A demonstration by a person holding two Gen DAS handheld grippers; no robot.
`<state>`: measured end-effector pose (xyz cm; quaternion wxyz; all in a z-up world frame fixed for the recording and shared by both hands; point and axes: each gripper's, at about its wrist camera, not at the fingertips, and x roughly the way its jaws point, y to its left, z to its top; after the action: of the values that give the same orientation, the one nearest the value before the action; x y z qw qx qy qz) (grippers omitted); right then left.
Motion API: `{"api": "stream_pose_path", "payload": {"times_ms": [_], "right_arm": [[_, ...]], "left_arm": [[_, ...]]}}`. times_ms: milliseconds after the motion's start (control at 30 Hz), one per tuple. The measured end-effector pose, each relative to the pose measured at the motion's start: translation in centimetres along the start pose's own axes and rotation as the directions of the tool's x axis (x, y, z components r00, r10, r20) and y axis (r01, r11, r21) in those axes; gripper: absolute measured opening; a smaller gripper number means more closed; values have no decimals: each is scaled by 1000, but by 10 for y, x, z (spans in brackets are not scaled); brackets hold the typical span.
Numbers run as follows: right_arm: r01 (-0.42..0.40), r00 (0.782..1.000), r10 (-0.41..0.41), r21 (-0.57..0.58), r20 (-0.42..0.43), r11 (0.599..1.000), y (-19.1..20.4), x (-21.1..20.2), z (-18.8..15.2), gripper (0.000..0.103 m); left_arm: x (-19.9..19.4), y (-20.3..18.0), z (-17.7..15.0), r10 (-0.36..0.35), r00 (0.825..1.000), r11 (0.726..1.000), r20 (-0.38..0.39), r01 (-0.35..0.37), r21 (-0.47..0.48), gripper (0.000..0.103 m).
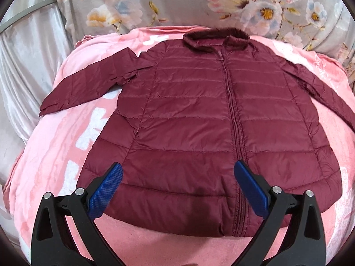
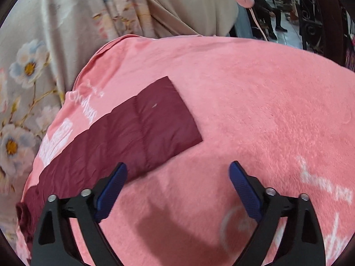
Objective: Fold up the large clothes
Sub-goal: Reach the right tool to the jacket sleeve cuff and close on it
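Left wrist: left hand-held gripper (image 1: 178,187) released above hem of maroon puffer jacket (image 1: 199,115), spread flat at frame centre on pink blanket (image 1: 55,155). Right wrist: right hand-held gripper (image 2: 178,184) released beside sleeve cuff (image 2: 164,119). Risk: slippery shell escaping shallow pinch; blanket pile caught.

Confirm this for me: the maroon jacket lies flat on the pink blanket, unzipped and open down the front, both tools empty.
Not unzipped: in the left wrist view the jacket is zipped shut down the front. It does lie flat on the pink blanket, and the left tool and right tool are empty.
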<state>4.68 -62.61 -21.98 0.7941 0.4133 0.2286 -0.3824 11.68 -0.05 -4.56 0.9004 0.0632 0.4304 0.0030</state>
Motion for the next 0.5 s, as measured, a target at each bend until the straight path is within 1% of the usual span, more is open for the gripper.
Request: {"api": "stream_pose_path", "payload": {"times_ms": [67, 167, 233, 267, 300, 333, 367, 400, 433, 467, 500], "right_arm": [[-8, 1000, 7, 23, 15, 1000, -1, 4, 4, 84], [-30, 999, 29, 28, 25, 999, 6, 11, 14, 74], [-57, 998, 56, 35, 24, 998, 11, 14, 21, 64], [-67, 997, 66, 36, 27, 997, 17, 17, 25, 63], [-65, 998, 64, 32, 30, 997, 22, 19, 29, 57], [-61, 998, 60, 25, 32, 998, 27, 21, 33, 43], [-62, 998, 62, 16, 29, 998, 33, 23, 36, 35], [-71, 997, 71, 11, 19, 997, 39, 26, 40, 18], [-83, 997, 83, 7, 6, 997, 48, 25, 44, 5], [-102, 995, 102, 0, 8, 995, 54, 22, 45, 2], [-140, 990, 140, -22, 20, 990, 69, 13, 46, 2]], "left_arm": [[2, -1, 1, 6, 1000, 1000, 5, -6, 4, 98], [6, -1, 5, 0, 1000, 1000, 10, 0, 4, 98], [8, 0, 6, 1, 1000, 1000, 13, -1, 2, 98], [9, 1, 7, 0, 1000, 1000, 13, 0, -1, 98], [11, 2, 9, -7, 1000, 1000, 10, 7, -5, 98], [13, 2, 10, -10, 1000, 1000, 9, 11, -9, 98], [14, 3, 11, -13, 1000, 1000, 8, 13, -14, 98], [14, 4, 12, -12, 1000, 1000, 11, 13, -19, 98], [15, 5, 13, -12, 1000, 1000, 15, 13, -23, 98], [16, 7, 14, -11, 1000, 1000, 18, 11, -26, 97], [16, 9, 15, -11, 1000, 999, 20, 12, -31, 96]]}}
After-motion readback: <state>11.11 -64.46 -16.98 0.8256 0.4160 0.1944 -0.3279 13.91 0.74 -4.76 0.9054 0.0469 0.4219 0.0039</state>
